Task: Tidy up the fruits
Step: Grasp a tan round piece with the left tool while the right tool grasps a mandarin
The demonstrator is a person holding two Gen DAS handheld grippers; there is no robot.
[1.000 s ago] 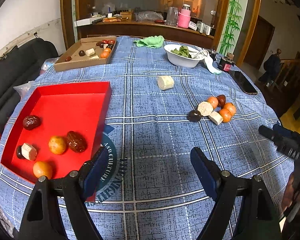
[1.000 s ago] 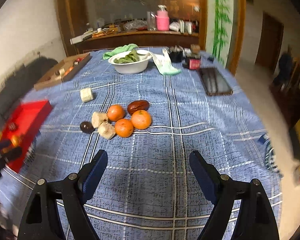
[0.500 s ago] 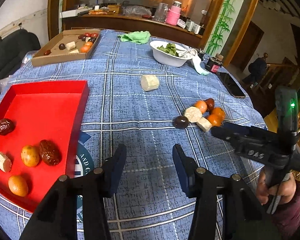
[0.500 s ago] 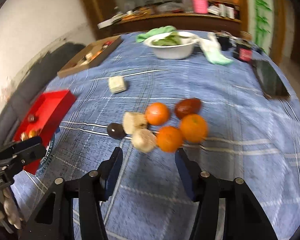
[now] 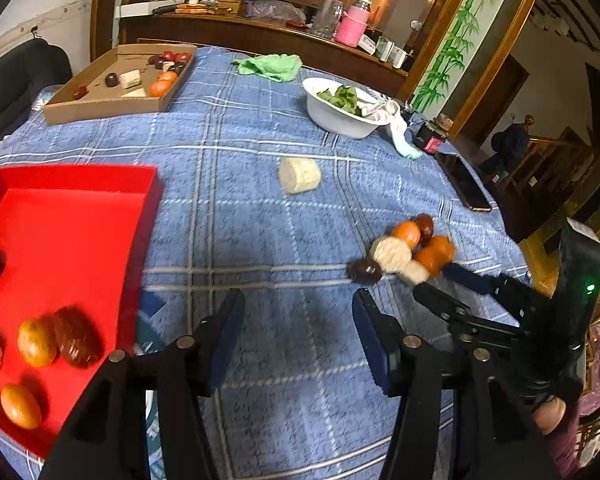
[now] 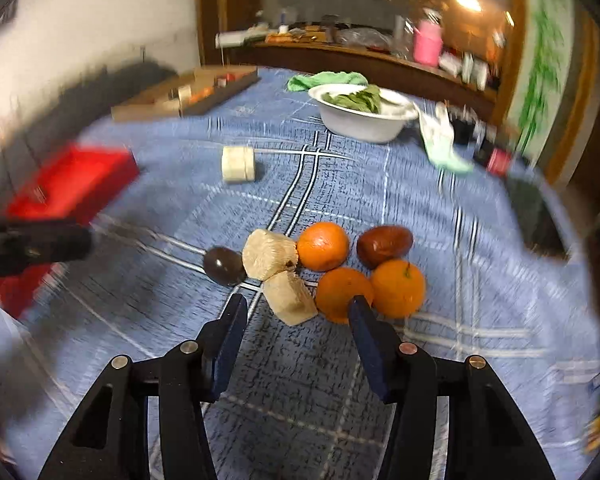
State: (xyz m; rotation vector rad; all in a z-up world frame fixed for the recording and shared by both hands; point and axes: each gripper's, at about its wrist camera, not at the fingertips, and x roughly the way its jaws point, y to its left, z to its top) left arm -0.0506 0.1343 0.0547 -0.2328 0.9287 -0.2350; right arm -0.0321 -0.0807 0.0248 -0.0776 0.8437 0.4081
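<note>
A cluster of loose fruit lies on the blue checked cloth: three oranges (image 6: pixel 323 245), a brown date (image 6: pixel 384 243), a dark round fruit (image 6: pixel 223 266) and two pale chunks (image 6: pixel 290 298). My right gripper (image 6: pixel 298 312) is open and empty, its fingertips just short of the nearest pale chunk and an orange (image 6: pixel 342 294). It also shows in the left wrist view (image 5: pixel 456 292). My left gripper (image 5: pixel 298 320) is open and empty above the cloth, beside the red tray (image 5: pixel 100 184), which holds oranges (image 5: pixel 36 342), dates (image 5: pixel 78 342) and a pale chunk.
A lone pale chunk (image 5: pixel 299 175) lies mid-table. A cardboard tray (image 5: pixel 100 108) of more fruit stands at the far left, a white bowl (image 5: pixel 340 120) of greens and a green cloth (image 5: pixel 270 66) at the back. A phone (image 5: pixel 464 182) lies near the right edge.
Both grippers have narrowed from wide open to partly open. My right gripper has moved forward and left, up to the fruit cluster. My left gripper has shifted right, away from the tray.
</note>
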